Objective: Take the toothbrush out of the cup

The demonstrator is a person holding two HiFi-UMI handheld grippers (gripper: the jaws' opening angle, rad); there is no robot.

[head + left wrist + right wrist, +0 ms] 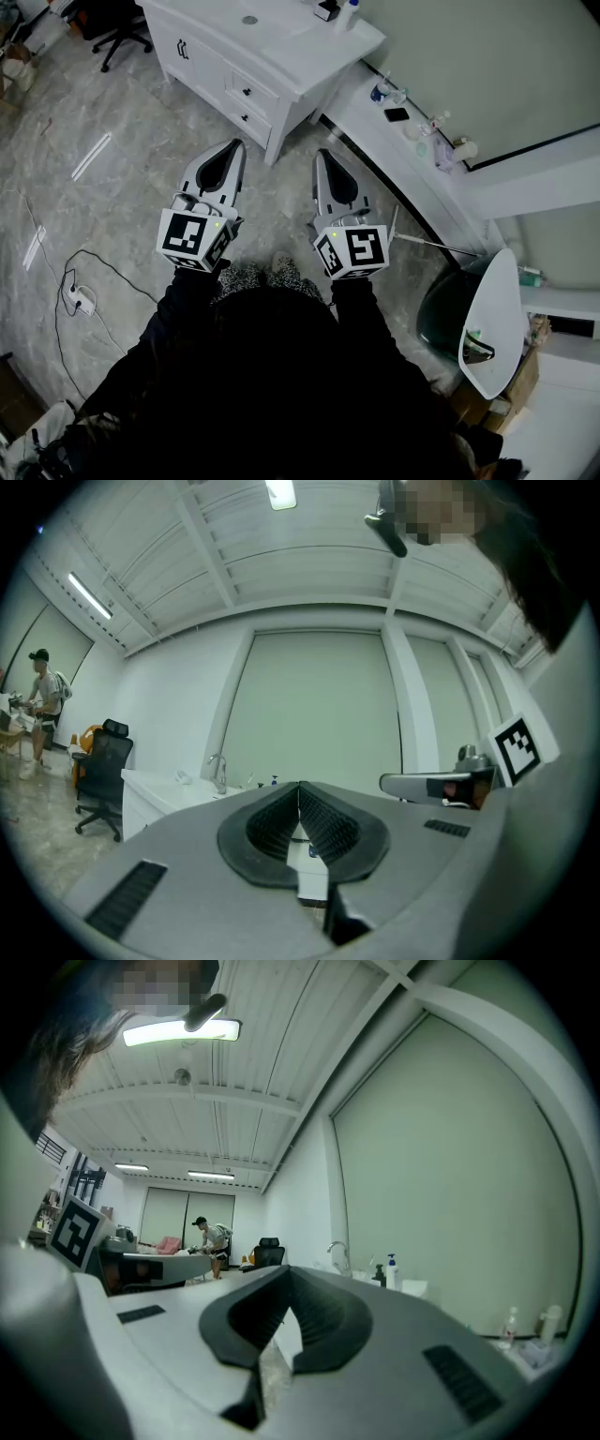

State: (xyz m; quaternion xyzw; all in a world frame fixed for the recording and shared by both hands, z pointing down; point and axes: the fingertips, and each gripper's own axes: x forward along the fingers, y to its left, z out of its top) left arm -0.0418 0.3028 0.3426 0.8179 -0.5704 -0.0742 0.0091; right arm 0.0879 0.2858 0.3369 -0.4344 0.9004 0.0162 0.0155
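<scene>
Both grippers hang side by side in front of me over the marble floor, well short of the furniture. My left gripper (234, 143) (300, 786) is shut with nothing between its pads. So is my right gripper (321, 152) (289, 1268), also with nothing in it. On the white ledge (375, 127) at the right wall stands a small cup (380, 92) with something thin in it, too small to make out. A phone (397, 114) and small bottles (441, 150) lie beside it. Each gripper shows in the other's view: the right gripper (441, 785) and the left gripper (141, 1267).
A white vanity cabinet (281, 47) with a faucet (217, 771) (337, 1252) stands ahead. An office chair (117, 28) (103, 761) is at the far left. A power strip with cable (80, 300) lies on the floor. A white oval lid (492, 319) is at my right. A person (42, 696) stands far off.
</scene>
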